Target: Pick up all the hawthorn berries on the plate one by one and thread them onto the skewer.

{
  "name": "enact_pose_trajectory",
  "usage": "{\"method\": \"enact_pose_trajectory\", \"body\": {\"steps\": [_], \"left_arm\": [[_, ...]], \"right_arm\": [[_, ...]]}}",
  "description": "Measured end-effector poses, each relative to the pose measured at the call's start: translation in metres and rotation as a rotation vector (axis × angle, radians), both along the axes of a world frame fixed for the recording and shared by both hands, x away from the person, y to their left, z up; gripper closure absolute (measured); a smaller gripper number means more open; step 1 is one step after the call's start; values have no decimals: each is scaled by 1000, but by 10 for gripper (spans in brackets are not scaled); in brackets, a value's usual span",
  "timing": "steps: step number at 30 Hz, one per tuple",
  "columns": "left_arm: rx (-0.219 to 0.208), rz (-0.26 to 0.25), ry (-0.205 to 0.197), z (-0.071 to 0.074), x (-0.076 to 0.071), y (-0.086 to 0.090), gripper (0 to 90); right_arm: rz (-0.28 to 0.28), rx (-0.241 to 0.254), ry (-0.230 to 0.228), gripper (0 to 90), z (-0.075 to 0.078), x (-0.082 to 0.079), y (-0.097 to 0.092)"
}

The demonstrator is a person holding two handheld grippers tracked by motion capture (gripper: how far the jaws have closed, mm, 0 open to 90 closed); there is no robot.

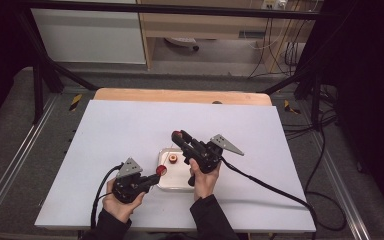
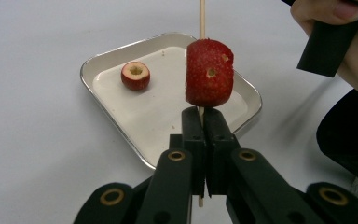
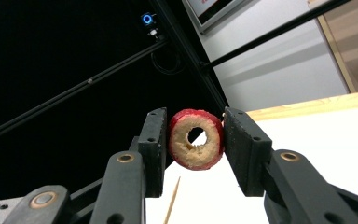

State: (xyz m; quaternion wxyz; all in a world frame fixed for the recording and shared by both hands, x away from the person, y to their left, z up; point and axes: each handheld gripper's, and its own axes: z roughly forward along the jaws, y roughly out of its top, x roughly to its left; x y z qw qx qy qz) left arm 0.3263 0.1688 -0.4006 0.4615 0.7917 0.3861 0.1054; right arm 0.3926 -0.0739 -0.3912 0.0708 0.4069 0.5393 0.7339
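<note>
A skewer [image 2: 202,21] is clamped upright by the left gripper [image 2: 204,122] so that the cored fruit ring [image 3: 196,139], clamped in the right gripper [image 3: 193,140], can be threaded on.

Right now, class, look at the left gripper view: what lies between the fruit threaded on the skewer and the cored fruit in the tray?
Nothing: just bare tray floor separates the skewered fruit from the cored fruit.

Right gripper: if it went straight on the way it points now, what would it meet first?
Likely nothing close: the right gripper, shut on a cored fruit ring, points up past the table's far edge toward dark frame bars; depth is unclear.
</note>
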Motion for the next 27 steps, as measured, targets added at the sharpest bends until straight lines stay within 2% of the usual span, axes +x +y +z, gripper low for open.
{"method": "enact_pose_trajectory", "body": {"steps": [6, 10, 27], "left_arm": [[-17, 4, 8, 1, 0, 0, 885], [-10, -1, 9, 0, 0, -1, 885], [-30, 6, 20, 0, 1, -1, 886]], "right_arm": [[4, 1, -8, 613, -2, 0, 1], [4, 4, -21, 613, -4, 0, 2], [19, 4, -13, 614, -6, -2, 4]]}}
